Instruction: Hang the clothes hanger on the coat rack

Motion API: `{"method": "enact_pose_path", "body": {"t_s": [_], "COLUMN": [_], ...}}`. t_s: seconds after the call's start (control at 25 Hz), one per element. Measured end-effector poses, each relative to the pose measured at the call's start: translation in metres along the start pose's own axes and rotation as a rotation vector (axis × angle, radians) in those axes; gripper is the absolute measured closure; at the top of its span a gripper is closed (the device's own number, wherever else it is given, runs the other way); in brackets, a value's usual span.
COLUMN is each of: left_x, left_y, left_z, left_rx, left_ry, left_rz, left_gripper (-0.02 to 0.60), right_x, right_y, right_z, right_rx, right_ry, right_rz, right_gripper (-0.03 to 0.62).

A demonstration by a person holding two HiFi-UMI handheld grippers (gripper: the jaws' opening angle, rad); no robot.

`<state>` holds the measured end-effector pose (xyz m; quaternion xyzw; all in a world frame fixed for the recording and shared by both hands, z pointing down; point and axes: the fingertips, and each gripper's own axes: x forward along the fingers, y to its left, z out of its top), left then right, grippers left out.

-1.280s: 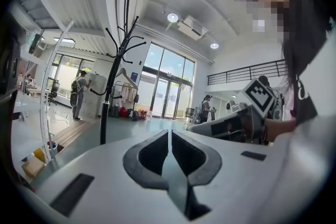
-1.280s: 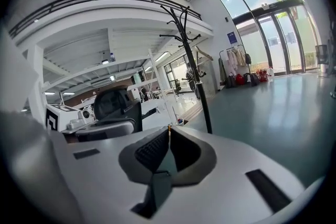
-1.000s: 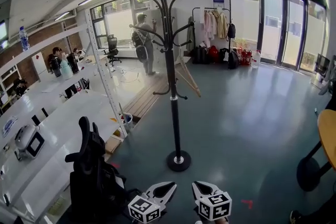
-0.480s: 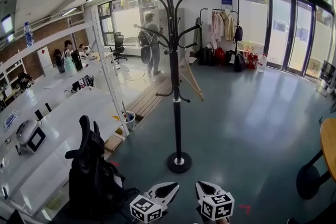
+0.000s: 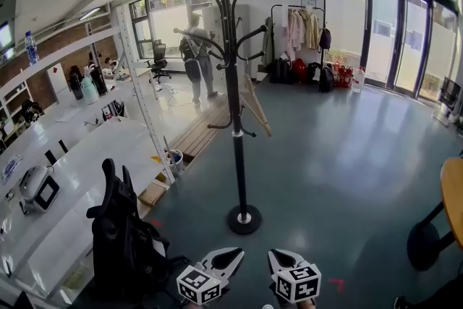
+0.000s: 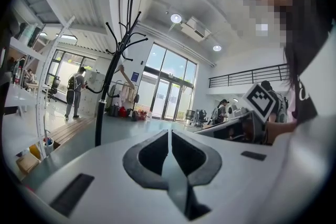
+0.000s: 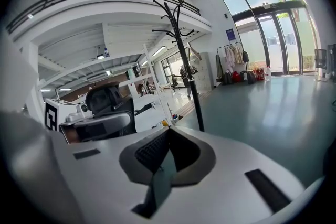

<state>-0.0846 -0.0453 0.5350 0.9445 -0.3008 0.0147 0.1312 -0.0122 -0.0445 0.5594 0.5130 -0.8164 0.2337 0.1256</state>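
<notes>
Head view: left gripper (image 5: pixel 233 255) and right gripper (image 5: pixel 278 255) are cut off by the lower edge. I read both pairs of jaws as closed together on nothing. The coat rack (image 5: pixel 234 128) stands ahead on the floor (image 5: pixel 340 177). A wooden clothes hanger (image 5: pixel 255 105) sits just beside its pole, and I cannot tell whether it hangs there.

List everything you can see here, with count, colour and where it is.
coat rack: one, black, mid-floor
wooden frame: one, tan, beside the rack's pole; hanger or not, unclear
office chair: one, black, lower left
desks: several, white, left
garment rail: one, black, back wall, clothes on it
person: one, standing far back
round table: one, wooden, right edge
left gripper: one, white, shut, empty, bottom
right gripper: one, white, shut, empty, bottom
</notes>
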Motion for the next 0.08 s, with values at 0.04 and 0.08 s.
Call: {"method": "enact_pose_path", "body": {"t_s": [0.04, 0.08], "left_x": [0.0018, 0.0035], "left_y": [0.0005, 0.0009], "left_z": [-0.0003, -0.0006], "left_rx": [-0.003, -0.007], "left_ry": [-0.001, -0.002], "left_rz": [0.000, 0.000], "left_gripper": [0.565, 0.565], "right_x": [0.0004, 0.0009], "right_y": [-0.0018, -0.0035], "right_z": [-0.0001, -0.0003], "right_rx": [0.001, 0.001], "right_ry": [0.000, 0.000], "right_rz": [0.000, 0.000], "right_gripper": [0.583, 0.583]}}
